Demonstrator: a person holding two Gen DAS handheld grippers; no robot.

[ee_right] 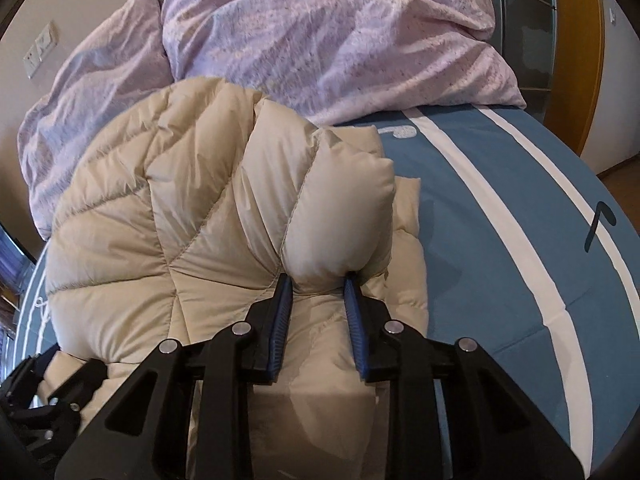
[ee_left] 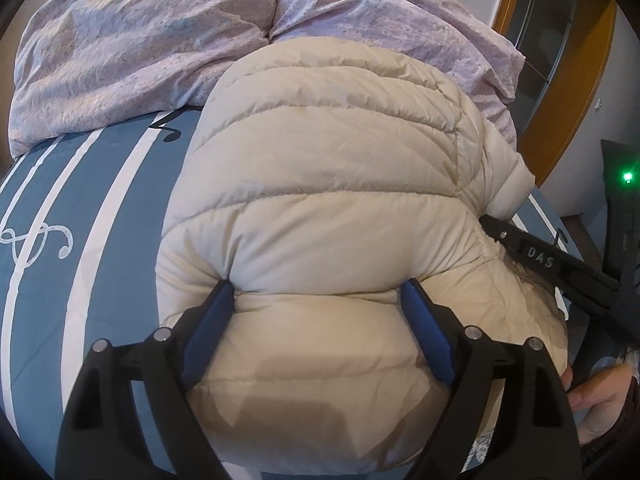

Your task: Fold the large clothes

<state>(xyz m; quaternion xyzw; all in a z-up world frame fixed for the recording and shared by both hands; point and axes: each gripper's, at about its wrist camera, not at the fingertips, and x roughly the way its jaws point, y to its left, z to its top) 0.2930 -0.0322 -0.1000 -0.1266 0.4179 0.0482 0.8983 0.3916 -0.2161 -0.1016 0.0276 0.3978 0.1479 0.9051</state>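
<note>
A cream quilted puffer jacket point(ee_left: 328, 184) lies bunched on the blue striped bed sheet point(ee_left: 80, 240). My left gripper point(ee_left: 316, 290) is shut on a thick fold of the jacket's near edge, blue pads pressing into the padding on both sides. My right gripper point(ee_right: 318, 280) is shut on another puffy fold of the jacket point(ee_right: 192, 216), near its right edge. The right gripper also shows in the left wrist view point(ee_left: 540, 256) at the jacket's right side. The jacket's underside and sleeves are hidden.
A crumpled lilac duvet point(ee_left: 140, 40) is heaped at the far side of the bed, touching the jacket; it also shows in the right wrist view point(ee_right: 340, 40). The blue sheet point(ee_right: 500, 240) stretches to the right. A wooden door frame point(ee_left: 568, 92) stands beyond the bed.
</note>
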